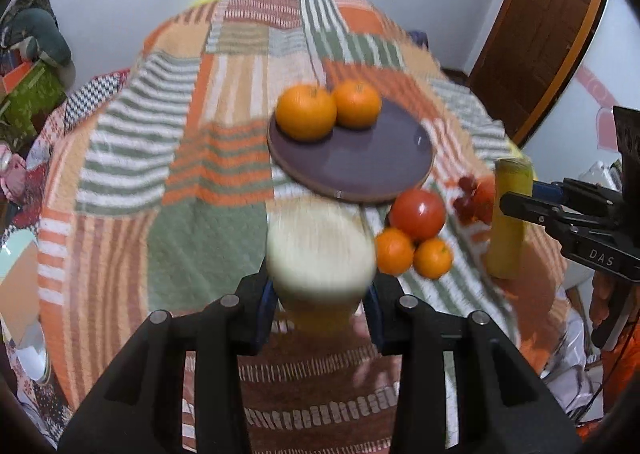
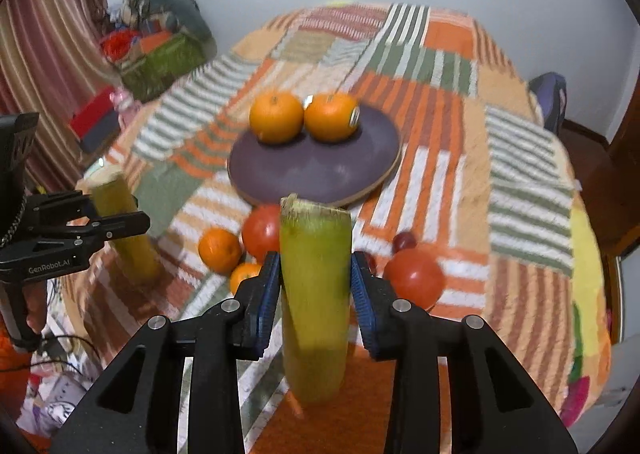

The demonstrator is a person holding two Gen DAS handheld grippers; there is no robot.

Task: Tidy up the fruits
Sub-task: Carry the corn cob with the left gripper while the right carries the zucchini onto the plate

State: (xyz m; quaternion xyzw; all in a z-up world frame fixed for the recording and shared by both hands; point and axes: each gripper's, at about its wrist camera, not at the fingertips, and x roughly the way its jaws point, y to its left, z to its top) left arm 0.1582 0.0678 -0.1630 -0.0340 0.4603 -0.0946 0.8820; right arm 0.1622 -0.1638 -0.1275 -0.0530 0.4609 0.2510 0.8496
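Note:
A dark round plate [image 1: 360,166] [image 2: 316,170] on the patchwork cloth holds two oranges [image 1: 306,112] [image 2: 276,116]. In front of it lie two small oranges [image 1: 394,252] [image 2: 219,249], red tomatoes [image 1: 418,213] [image 2: 414,278] and small red fruits [image 1: 466,194]. My left gripper [image 1: 320,302] is shut on an upright yellow-green stalk piece [image 1: 320,250], seen from above. My right gripper [image 2: 315,286] has a second upright stalk piece [image 2: 314,294] between its fingers, with small gaps beside both pads. Each gripper shows in the other's view [image 1: 560,218] [image 2: 80,234].
The round table [image 1: 120,182] [image 2: 520,158] drops off at its edges all around. A wooden door [image 1: 540,34] stands at the right. Bags and boxes [image 2: 160,42] pile up against the wall at the left, beside a striped curtain [image 2: 48,66].

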